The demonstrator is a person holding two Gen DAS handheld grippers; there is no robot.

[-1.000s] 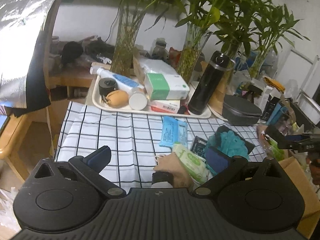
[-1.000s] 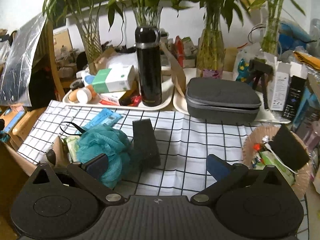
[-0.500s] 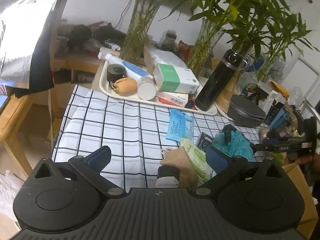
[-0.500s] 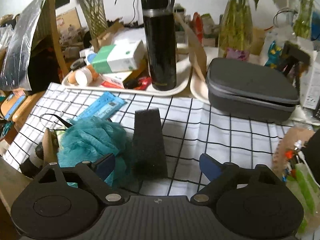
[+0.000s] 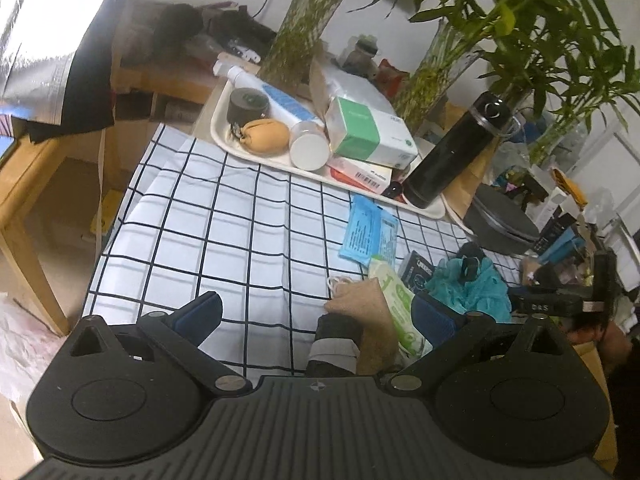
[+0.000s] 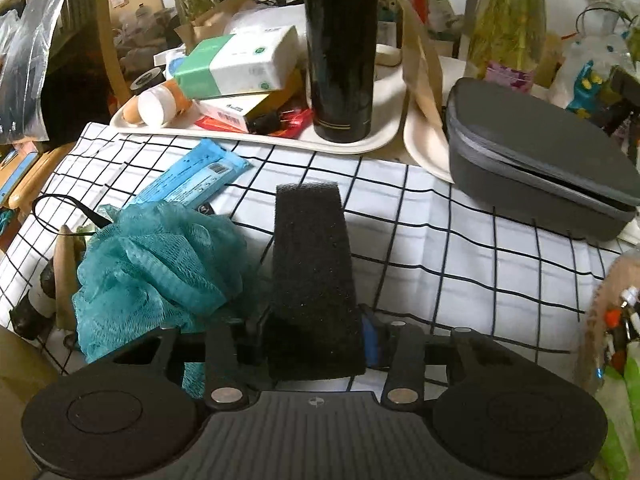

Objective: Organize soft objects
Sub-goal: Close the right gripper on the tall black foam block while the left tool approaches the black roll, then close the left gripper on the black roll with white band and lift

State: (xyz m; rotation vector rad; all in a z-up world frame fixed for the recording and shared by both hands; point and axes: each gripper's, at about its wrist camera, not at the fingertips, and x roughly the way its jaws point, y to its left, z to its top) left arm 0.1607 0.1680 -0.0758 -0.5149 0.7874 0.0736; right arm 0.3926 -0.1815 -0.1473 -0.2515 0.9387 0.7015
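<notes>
Right gripper (image 6: 316,340) now has its two fingers drawn in against the near end of a black foam sponge (image 6: 314,276); half a second earlier the fingers stood wide apart on either side of it. The sponge lies lengthwise on the black-and-white checked tablecloth (image 6: 460,248), pointing away from the camera toward a tall black flask (image 6: 340,48) that stands in a white tray (image 6: 360,144). Just left of the sponge, touching its side, sits a teal mesh bath pouf (image 6: 160,264), in the same spot as before. A blue flat packet (image 6: 192,176) lies beyond the pouf, and a grey zip case (image 6: 536,160) rests at the far right.

Left gripper (image 5: 316,312) is spread wide with nothing between its fingers, as it was a moment ago. From its camera, a tan cloth pouch (image 5: 368,312) and a green-and-white wipes pack (image 5: 396,300) lie close in front, with the teal pouf (image 5: 472,284) to their right. Its view has shifted to take in more of the tablecloth (image 5: 224,232) and the tray (image 5: 224,136) of boxes.
</notes>
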